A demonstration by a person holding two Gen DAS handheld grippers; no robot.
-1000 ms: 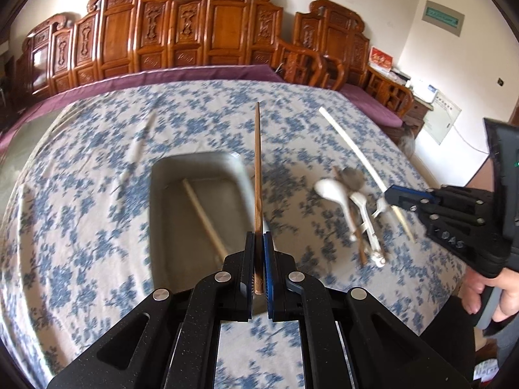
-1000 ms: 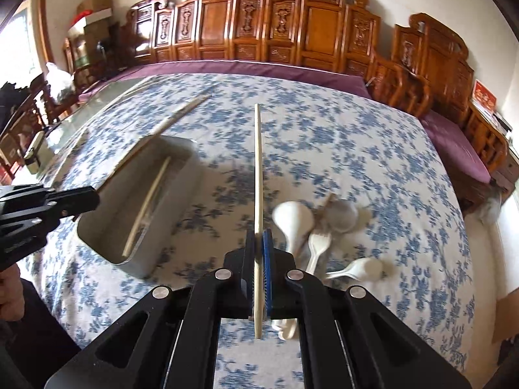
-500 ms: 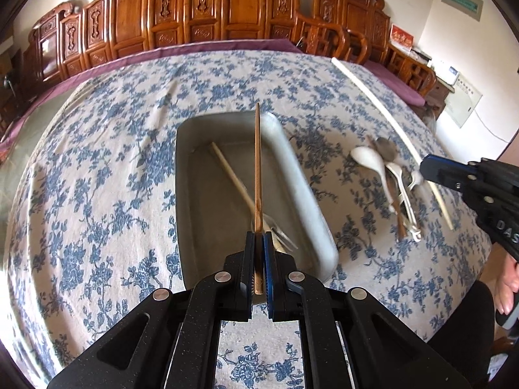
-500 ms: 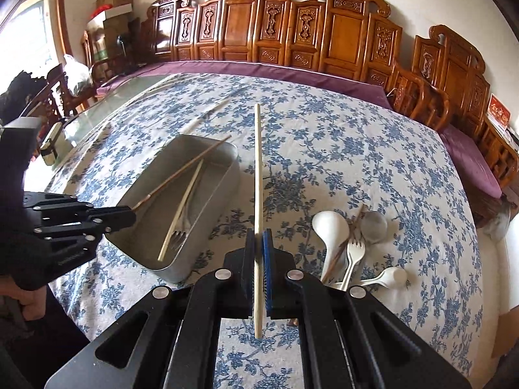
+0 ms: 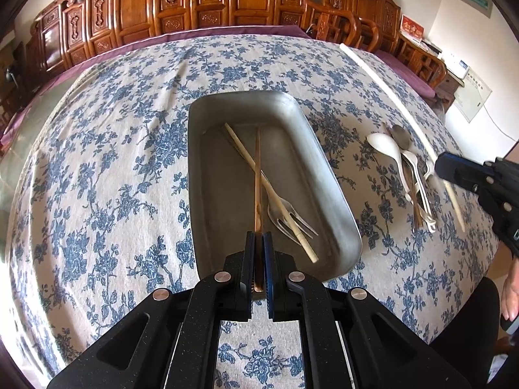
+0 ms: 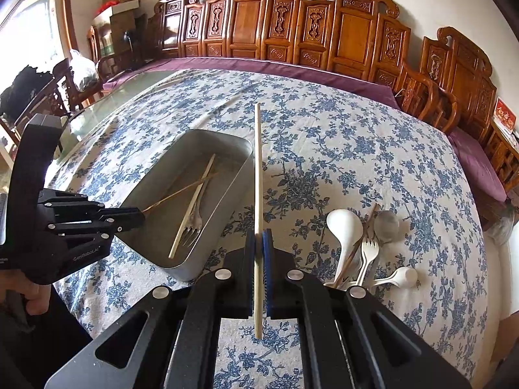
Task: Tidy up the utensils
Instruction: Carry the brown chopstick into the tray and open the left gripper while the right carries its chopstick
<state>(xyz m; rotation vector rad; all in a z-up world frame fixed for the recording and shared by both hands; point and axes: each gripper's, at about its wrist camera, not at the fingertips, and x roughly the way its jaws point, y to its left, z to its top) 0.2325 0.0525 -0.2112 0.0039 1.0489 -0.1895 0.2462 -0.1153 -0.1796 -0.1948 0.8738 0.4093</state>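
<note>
My left claw (image 5: 258,238) clenched on brown chopstick (image 5: 258,175), now lowered into metal tray (image 5: 327,175); release next. My right claw (image 6: 258,241) grips pale chopstick (image 6: 258,168) right of tray. Spoons (image 6: 343,227) remain on tabletop (image 6: 356,149).

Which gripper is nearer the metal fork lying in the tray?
Left. The left gripper hangs over the tray's near end beside the metal fork; the right gripper sits outside the tray.
</note>
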